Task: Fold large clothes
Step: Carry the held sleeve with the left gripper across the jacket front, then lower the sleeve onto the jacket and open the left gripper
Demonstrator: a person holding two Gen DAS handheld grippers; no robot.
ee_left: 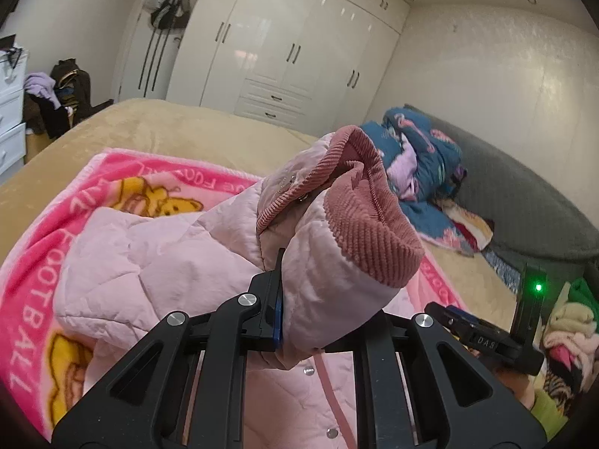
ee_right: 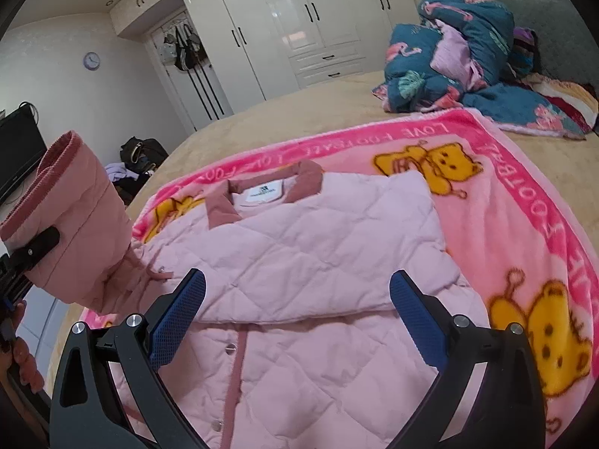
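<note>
The pink quilted jacket (ee_right: 299, 232) lies on a pink cartoon blanket (ee_right: 524, 194) spread over the bed (ee_right: 299, 104). The left tool (ee_left: 279, 292) is clamped on its sleeve (ee_left: 337, 232), lifted at nine o'clock in the right wrist view. The right tool (ee_right: 297, 321) gapes wide and empty above the jacket's front.

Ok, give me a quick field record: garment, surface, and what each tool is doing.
garment: pink quilted jacket, collar away from the cameras, one sleeve already folded across the front
surface: pink bear blanket on the bed
left tool: shut on the sleeve cuff, lifted
right tool: open, above the jacket front, holding nothing
</note>
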